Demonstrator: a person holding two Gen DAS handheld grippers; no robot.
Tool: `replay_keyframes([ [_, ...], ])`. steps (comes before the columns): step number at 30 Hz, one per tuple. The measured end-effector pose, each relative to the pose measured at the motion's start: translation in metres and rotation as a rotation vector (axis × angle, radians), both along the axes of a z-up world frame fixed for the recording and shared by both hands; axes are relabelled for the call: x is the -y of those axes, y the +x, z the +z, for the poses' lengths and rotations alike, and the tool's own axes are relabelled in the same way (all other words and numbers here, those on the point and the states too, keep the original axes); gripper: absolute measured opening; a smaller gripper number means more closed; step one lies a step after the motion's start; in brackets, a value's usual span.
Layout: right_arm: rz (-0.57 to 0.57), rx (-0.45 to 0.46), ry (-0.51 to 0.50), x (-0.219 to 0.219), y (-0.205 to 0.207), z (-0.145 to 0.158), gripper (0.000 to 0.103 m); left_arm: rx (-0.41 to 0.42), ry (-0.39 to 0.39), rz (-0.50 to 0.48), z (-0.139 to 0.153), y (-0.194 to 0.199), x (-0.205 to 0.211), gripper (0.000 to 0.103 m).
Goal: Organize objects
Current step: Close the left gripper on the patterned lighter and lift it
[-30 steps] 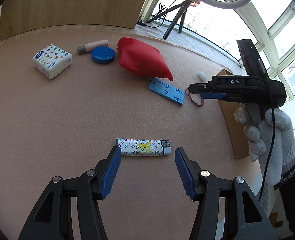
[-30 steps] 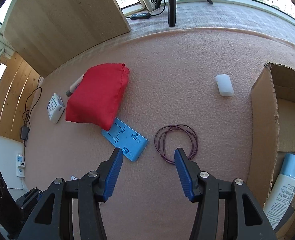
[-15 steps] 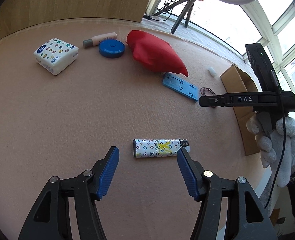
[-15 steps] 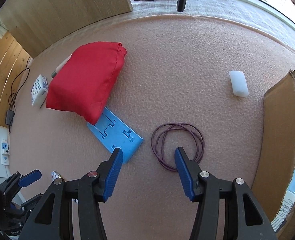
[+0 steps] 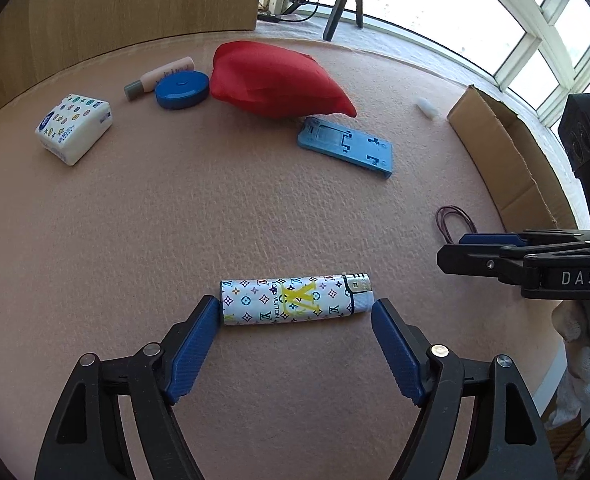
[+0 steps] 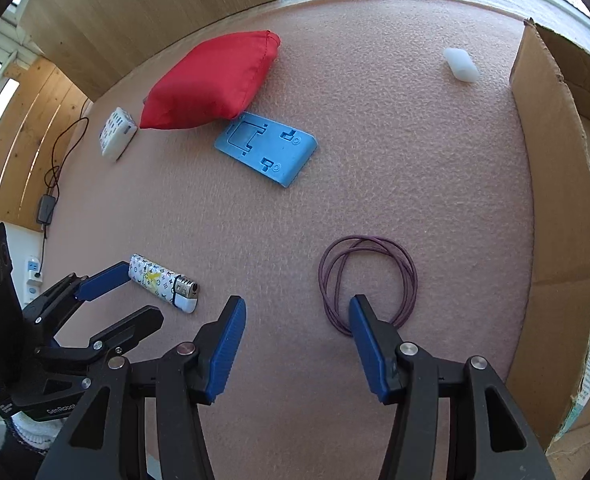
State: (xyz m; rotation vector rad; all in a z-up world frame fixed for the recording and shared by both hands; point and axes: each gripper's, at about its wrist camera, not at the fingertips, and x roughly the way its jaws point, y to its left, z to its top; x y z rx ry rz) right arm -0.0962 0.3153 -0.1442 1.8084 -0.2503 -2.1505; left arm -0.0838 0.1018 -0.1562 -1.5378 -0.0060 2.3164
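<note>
Since a second ago my left gripper (image 5: 295,312) has dropped toward the patterned lighter (image 5: 296,301), its fingers just opening wide; they now bracket the lighter lengthwise, the left fingertip (image 5: 209,312) at its end, nothing gripped. From my right wrist view, my right gripper (image 6: 297,314) hangs half open and empty over the tabletop (image 6: 375,120), its right fingertip (image 6: 359,308) inside the purple cord loop (image 6: 369,280). Beside it stands the cardboard box (image 6: 551,160).

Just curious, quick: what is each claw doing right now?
Left claw: open, jaws just widened, bracketing the lighter lengthwise.
Right claw: open, empty, over the cord loop.
</note>
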Motion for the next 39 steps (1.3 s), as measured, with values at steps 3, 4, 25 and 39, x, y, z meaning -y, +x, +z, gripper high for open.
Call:
replay_keyframes([
  [3,-0.032,-0.017,0.023,-0.004,0.004,0.001,0.045,-0.026,-0.043,0.002,-0.002,0.001,-0.01,0.085],
  [4,-0.036,-0.024,0.034,-0.001,0.004,0.001,0.044,-0.033,-0.055,0.003,-0.002,0.001,-0.013,0.085],
  [25,0.077,-0.157,0.317,0.033,0.006,0.0,0.029,-0.108,-0.154,-0.022,-0.007,0.001,-0.015,0.086],
  [39,-0.065,-0.146,0.072,0.003,-0.001,0.024,0.002,-0.122,-0.076,-0.003,0.022,-0.001,0.002,0.085],
])
